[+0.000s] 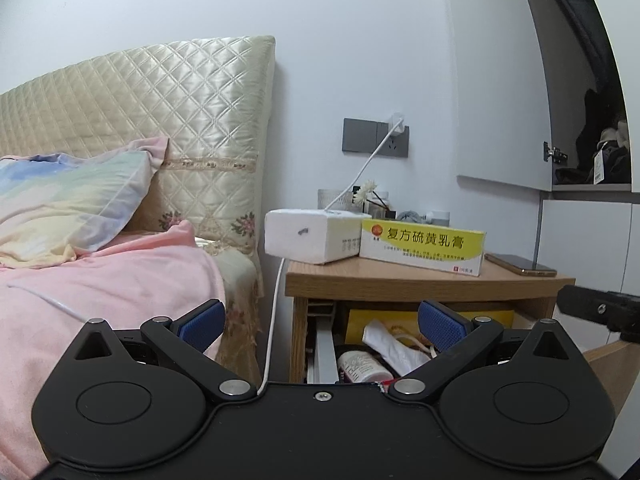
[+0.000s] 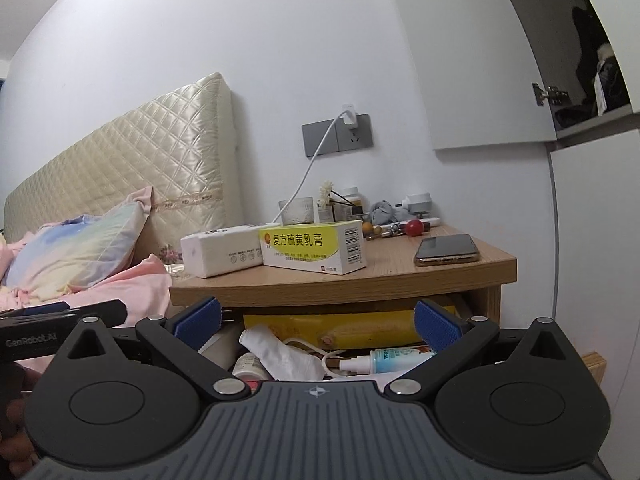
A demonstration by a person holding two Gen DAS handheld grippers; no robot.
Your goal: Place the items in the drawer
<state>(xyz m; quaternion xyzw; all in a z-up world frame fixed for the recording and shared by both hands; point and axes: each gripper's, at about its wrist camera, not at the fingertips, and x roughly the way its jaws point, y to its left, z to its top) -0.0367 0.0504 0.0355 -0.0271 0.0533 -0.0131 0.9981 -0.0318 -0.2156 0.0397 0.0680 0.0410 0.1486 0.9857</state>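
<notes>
Since both tongs, left gripper [image 1: 320,326] and right gripper [image 2: 318,324], gape wide and empty, I'd pinch the light, crushable ointment box [image 2: 314,252] across its long faces for the drawer [image 2: 348,344].

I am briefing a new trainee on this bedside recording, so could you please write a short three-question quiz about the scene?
1. True or false: the drawer under the nightstand top is open.
2. Which sits nearest the bed: A the phone, B the white tissue pack, C the yellow ointment box?
3. Fill in: both the left gripper and right gripper are ____ and hold nothing.

Key: 1 true; 2 B; 3 open.
</notes>
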